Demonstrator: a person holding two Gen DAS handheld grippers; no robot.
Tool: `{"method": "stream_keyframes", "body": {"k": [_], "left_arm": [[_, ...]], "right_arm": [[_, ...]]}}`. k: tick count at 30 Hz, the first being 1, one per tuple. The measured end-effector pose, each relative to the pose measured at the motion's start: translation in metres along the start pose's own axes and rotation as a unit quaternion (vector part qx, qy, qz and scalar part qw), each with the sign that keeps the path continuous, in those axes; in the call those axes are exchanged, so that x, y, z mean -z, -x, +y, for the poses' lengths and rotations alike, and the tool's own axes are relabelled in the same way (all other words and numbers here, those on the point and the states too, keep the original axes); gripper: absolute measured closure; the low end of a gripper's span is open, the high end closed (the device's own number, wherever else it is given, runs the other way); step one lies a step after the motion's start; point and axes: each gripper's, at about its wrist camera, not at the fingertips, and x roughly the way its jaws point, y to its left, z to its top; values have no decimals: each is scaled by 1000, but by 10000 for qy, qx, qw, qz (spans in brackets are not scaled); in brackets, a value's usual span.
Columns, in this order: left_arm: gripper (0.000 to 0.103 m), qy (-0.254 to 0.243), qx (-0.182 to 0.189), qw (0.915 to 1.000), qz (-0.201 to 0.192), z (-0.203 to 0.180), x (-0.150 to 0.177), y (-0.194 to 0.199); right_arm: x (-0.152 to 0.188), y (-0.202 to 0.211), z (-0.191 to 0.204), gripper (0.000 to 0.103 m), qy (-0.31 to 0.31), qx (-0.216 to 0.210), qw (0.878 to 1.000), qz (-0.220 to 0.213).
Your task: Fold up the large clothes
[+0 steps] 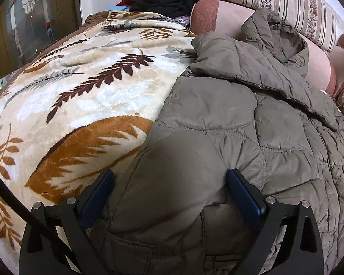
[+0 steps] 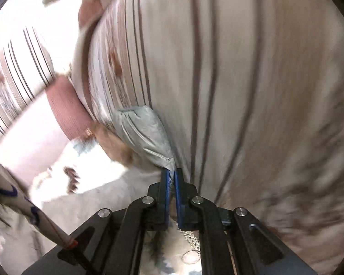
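Note:
A large olive-grey quilted jacket (image 1: 240,123) lies spread on a leaf-patterned blanket (image 1: 84,91), its collar end bunched at the top right. My left gripper (image 1: 169,174) is open, its blue pads straddling the jacket's lower part near a pocket, low over the fabric. In the right wrist view my right gripper (image 2: 171,174) is shut on a fold of the jacket's grey fabric (image 2: 144,135), held up in front of a striped sofa cushion (image 2: 217,68). The view is blurred by motion.
A striped floral sofa back (image 1: 286,0) and pink cushions (image 1: 227,16) lie behind the jacket. A pile of black and red clothes (image 1: 162,2) sits at the far end. A wooden glass-front cabinet (image 1: 29,18) stands on the left.

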Motion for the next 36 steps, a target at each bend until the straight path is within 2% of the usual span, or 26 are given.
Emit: {"method": "stream_keyframes", "body": {"k": [2, 5, 10, 15, 18, 21, 24, 26, 28, 29, 30, 32, 33, 35, 36], "left_arm": [[4, 8, 15, 10000, -1, 0, 0, 0], [4, 40, 72, 10000, -3, 1, 0, 1], [5, 101, 174, 9998, -11, 4, 2, 3], [5, 119, 205, 9997, -9, 4, 2, 3], [5, 129, 219, 9997, -2, 4, 1, 3], [5, 139, 240, 9996, 7, 5, 1, 3], [5, 164, 292, 9994, 2, 6, 1, 4], [5, 194, 343, 9992, -8, 8, 1, 5], [5, 183, 326, 9993, 2, 8, 1, 5], [5, 165, 304, 9994, 2, 7, 1, 4], [5, 152, 287, 9995, -1, 6, 1, 4], [5, 154, 291, 9995, -2, 6, 1, 4], [5, 156, 293, 9994, -3, 6, 1, 4], [5, 154, 290, 9995, -7, 5, 1, 4], [5, 153, 287, 9995, -8, 5, 1, 4]], "right_arm": [[-6, 23, 14, 99, 42, -325, 9995, -47], [1, 59, 44, 99, 307, -858, 9958, -72], [42, 94, 114, 99, 803, -1796, 9803, 201], [107, 107, 193, 100, 1523, -2549, 9526, 665], [162, 106, 243, 103, 2022, -3019, 9248, 1125], [220, 104, 281, 103, 2582, -3205, 8994, 1472], [272, 96, 303, 102, 2978, -3214, 8803, 1820], [286, 90, 305, 100, 3004, -3050, 8843, 1867], [289, 87, 304, 84, 3241, -2737, 8911, 1612], [287, 88, 300, 60, 3378, -2554, 8956, 1364], [281, 91, 293, 35, 3545, -2210, 9043, 876], [268, 92, 282, 25, 3811, -1669, 9094, 42], [263, 91, 277, 25, 4026, -1452, 9036, -187], [261, 77, 275, 26, 4687, -973, 8773, -356], [266, 62, 274, 26, 5121, -658, 8555, -381]]}}
